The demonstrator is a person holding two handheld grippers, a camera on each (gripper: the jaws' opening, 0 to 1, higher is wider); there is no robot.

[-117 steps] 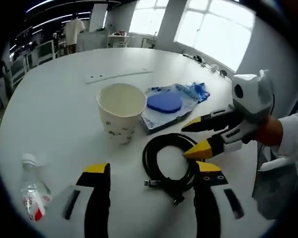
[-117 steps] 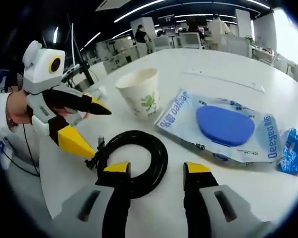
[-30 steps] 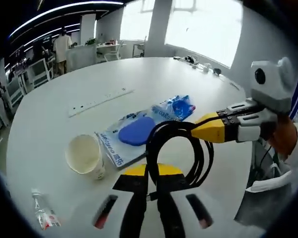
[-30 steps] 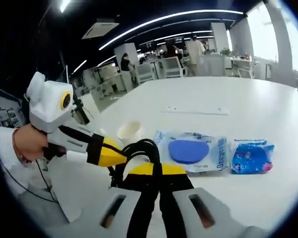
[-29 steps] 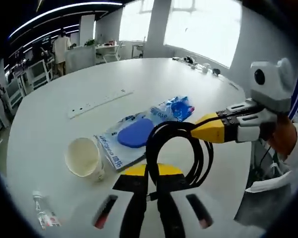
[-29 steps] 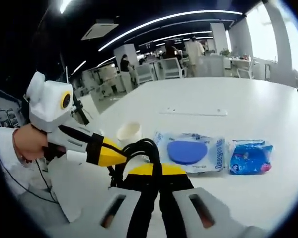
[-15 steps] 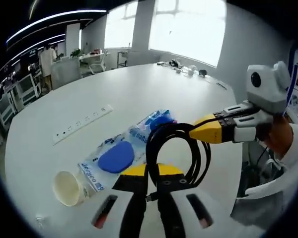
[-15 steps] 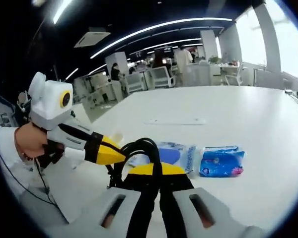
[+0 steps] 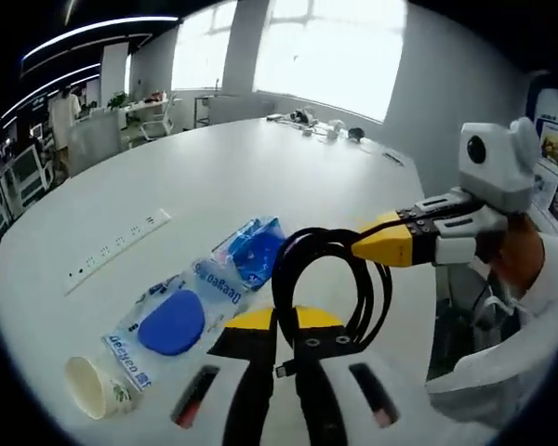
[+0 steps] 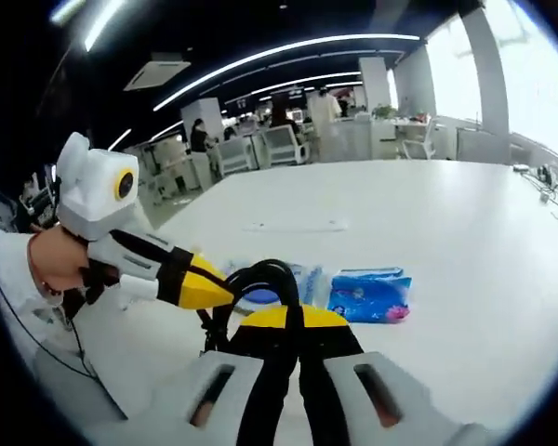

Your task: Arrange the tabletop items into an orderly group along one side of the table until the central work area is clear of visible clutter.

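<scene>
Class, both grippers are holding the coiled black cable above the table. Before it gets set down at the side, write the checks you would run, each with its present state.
1. Left gripper shut on the black cable: ok.
2. Right gripper also shut on the coil, at its upper edge: ok.
3. Coil held as neat loops, not unravelling: ok, though a connector end hangs loose.
4. Cable lifted off the white table: ok.
5. Remaining items, the blue pouch, the packet with the blue pad and the paper cup, already grouped at one side: not ok; they lie out on the tabletop.
6. Free set-down spot at the table's side: cannot tell.
</scene>
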